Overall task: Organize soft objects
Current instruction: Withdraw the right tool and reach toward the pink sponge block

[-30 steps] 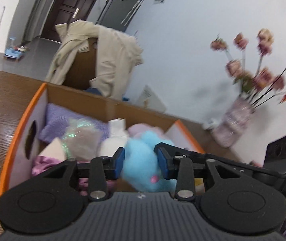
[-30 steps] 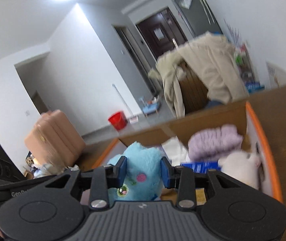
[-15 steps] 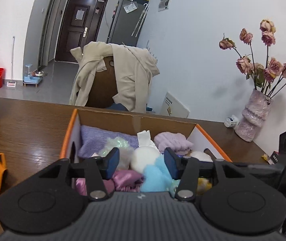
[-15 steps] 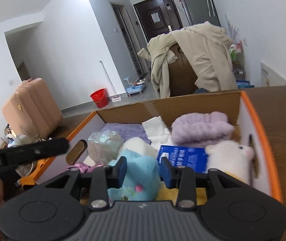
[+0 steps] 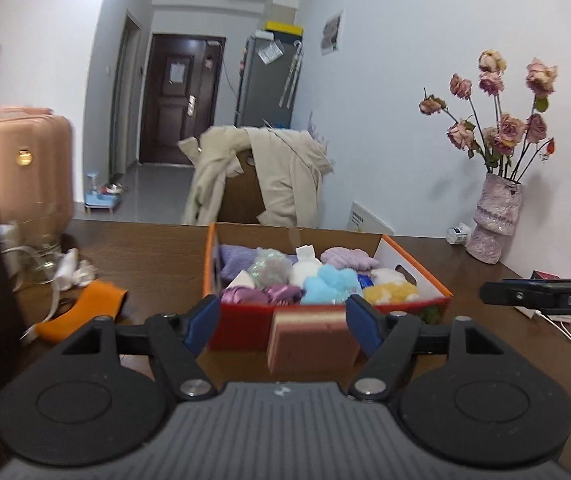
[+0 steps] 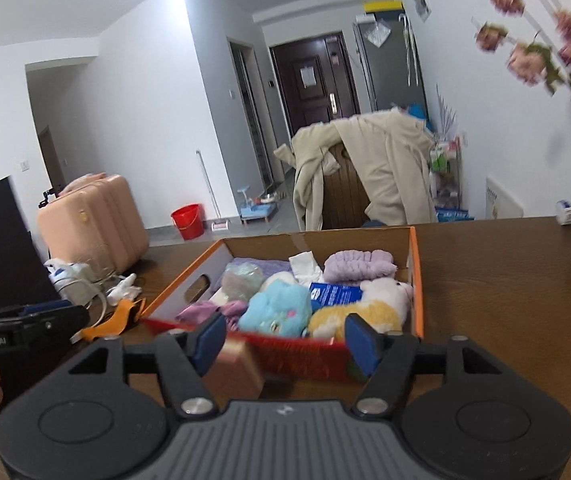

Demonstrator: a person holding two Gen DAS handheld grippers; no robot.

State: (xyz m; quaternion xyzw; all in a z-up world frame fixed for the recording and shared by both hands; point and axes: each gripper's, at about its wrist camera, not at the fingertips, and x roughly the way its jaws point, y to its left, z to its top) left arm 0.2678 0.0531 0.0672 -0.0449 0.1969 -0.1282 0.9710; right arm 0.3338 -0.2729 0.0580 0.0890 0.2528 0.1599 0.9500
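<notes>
An orange-rimmed cardboard box (image 5: 417, 264) (image 6: 415, 276) on the brown table holds several soft things: a light blue plush (image 5: 327, 282) (image 6: 277, 310), a yellow plush (image 6: 359, 314), a lilac towel (image 6: 359, 268) and purple cloth (image 5: 245, 294). A pink sponge block (image 5: 311, 338) (image 6: 235, 368) lies on the table in front of the box. My left gripper (image 5: 281, 326) is open, its jaws either side of the sponge, apart from it. My right gripper (image 6: 285, 338) is open and empty in front of the box.
An orange cloth (image 5: 85, 308) and white cables (image 5: 65, 268) lie on the table to the left. A vase of dried roses (image 5: 493, 216) stands at the back right. A chair draped with a beige coat (image 5: 269, 176) is behind the table. A pink suitcase (image 6: 93, 216) stands left.
Both grippers have pulled back out of the box and opened wide. The blue plush the right gripper held now lies in the box. The sponge has come into view.
</notes>
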